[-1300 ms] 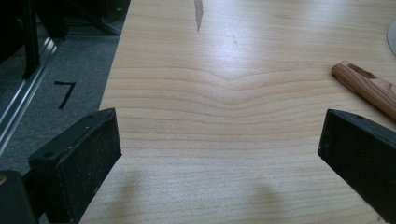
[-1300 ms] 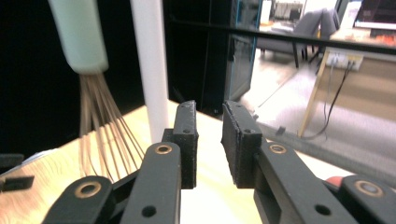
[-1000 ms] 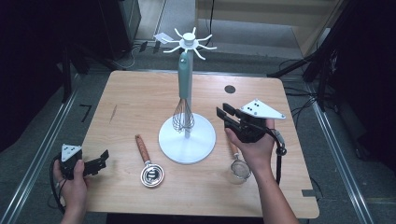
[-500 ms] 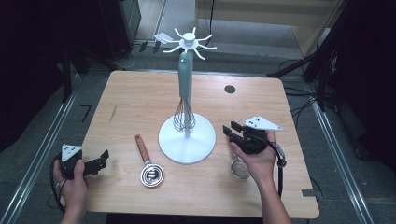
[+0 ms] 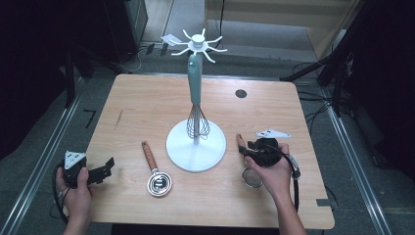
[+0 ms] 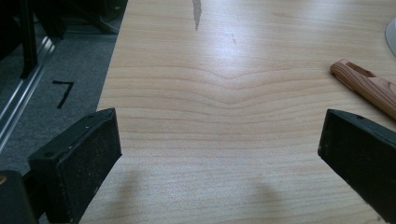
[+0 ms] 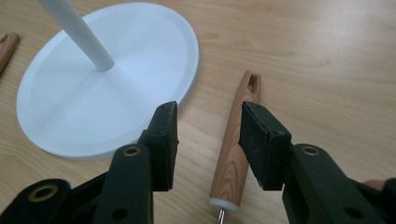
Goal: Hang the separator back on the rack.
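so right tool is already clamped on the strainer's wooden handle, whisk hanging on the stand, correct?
Not clamped. In the right gripper view the right tool has its jaws open on either side of the strainer's wooden handle, gaps on both sides; they have just been opening. The whisk does hang on the stand, as the high view shows.

Wide-open jaws, bare table (image 6: 224, 116), wooden handle (image 6: 364, 91)

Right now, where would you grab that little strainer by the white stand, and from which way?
By its wooden handle, from above. The strainer lies flat on the table, and the handle is long, narrow and free on both sides. The right claw is open with that handle between its jaws, not yet touching.
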A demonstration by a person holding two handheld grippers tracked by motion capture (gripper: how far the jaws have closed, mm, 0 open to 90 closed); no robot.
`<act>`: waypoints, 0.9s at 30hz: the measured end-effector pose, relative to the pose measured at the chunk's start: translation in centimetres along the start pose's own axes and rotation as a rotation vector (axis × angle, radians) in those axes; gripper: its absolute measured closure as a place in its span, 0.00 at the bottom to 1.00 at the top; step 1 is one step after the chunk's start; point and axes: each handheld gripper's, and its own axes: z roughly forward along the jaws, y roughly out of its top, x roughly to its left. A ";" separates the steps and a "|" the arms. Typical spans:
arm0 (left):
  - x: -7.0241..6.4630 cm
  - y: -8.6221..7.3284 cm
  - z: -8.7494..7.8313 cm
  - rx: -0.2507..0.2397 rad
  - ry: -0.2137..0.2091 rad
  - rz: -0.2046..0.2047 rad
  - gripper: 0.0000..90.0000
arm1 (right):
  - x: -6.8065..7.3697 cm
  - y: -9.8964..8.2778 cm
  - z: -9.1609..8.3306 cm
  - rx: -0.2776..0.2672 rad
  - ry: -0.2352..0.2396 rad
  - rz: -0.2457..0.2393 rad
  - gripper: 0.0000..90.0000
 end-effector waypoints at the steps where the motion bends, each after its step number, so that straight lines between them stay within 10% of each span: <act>1: 0.0 0.0 0.0 -0.001 -0.001 0.000 0.00 | -0.2 -0.1 0.1 0.010 0.005 0.017 0.67; 13: 0.0 0.0 0.0 0.005 0.002 -0.005 0.00 | -1.0 -0.9 1.0 0.151 -0.017 0.155 0.67; 27: 0.0 0.0 0.0 0.004 0.010 -0.006 0.02 | -1.1 -1.2 1.5 0.238 -0.029 0.203 0.68</act>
